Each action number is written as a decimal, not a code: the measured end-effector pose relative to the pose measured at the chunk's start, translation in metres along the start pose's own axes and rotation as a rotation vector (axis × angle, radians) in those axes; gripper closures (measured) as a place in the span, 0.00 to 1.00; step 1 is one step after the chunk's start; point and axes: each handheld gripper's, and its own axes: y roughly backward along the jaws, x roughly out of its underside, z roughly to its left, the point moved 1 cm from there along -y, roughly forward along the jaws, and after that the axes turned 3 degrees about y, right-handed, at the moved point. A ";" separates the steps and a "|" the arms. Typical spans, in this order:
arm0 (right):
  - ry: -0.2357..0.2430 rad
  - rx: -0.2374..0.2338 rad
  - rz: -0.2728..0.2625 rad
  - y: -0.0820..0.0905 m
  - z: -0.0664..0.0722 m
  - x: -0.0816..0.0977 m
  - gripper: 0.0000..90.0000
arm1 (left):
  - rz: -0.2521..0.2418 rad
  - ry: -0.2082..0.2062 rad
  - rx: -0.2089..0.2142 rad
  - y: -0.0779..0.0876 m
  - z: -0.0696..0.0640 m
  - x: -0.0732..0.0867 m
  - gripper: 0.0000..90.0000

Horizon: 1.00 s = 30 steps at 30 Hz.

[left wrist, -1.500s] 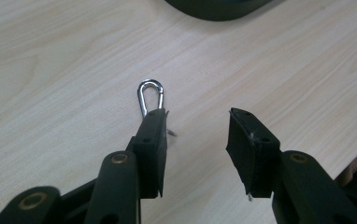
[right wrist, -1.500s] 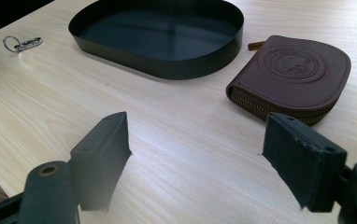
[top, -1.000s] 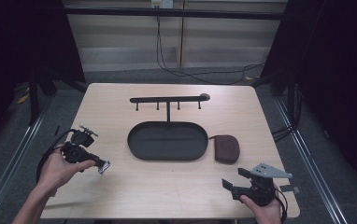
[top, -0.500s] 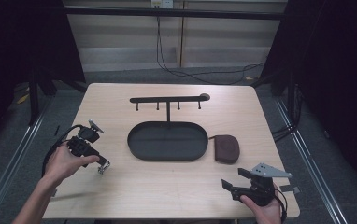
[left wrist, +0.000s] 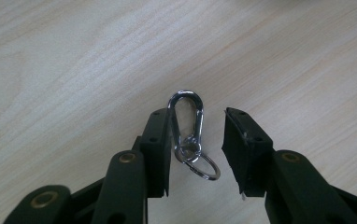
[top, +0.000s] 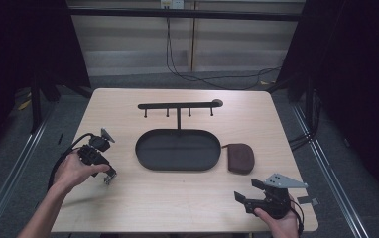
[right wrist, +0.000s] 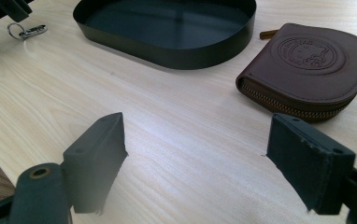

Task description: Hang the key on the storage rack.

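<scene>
A silver carabiner clip with a key ring (left wrist: 187,126) lies flat on the wooden table between the jaws of my left gripper (left wrist: 197,114). It rests against one pad (left wrist: 160,149), and the other pad (left wrist: 237,149) stands clear of it, so the gripper is open. In the high view the left gripper (top: 106,172) points down at the table's left side. The clip (right wrist: 27,31) also shows far off in the right gripper view. My right gripper (top: 248,191) sits at the near right, wide open (right wrist: 197,126) and holding nothing.
A black oval tray (top: 177,166) sits mid-table, its wall (right wrist: 176,53) ahead of the right gripper. A brown zipped pouch (top: 240,157) (right wrist: 307,70) lies just right of the tray. A black rack with hooks (top: 177,105) stands behind the tray.
My left hand has sunk toward the table and shifted slightly right. The right hand has kept still.
</scene>
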 end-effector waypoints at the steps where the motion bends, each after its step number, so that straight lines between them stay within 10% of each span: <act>1: 0.000 0.000 0.000 0.000 0.000 0.000 0.21 | 0.000 0.000 0.000 0.000 0.000 0.000 0.69; 24: -0.002 -0.005 0.015 -0.002 0.000 0.000 0.21 | 0.064 -0.014 -0.055 -0.025 0.000 -0.005 0.74; 30: 0.003 -0.006 0.022 -0.003 0.000 0.000 0.21 | 0.090 -0.042 -0.125 -0.027 -0.009 -0.008 0.74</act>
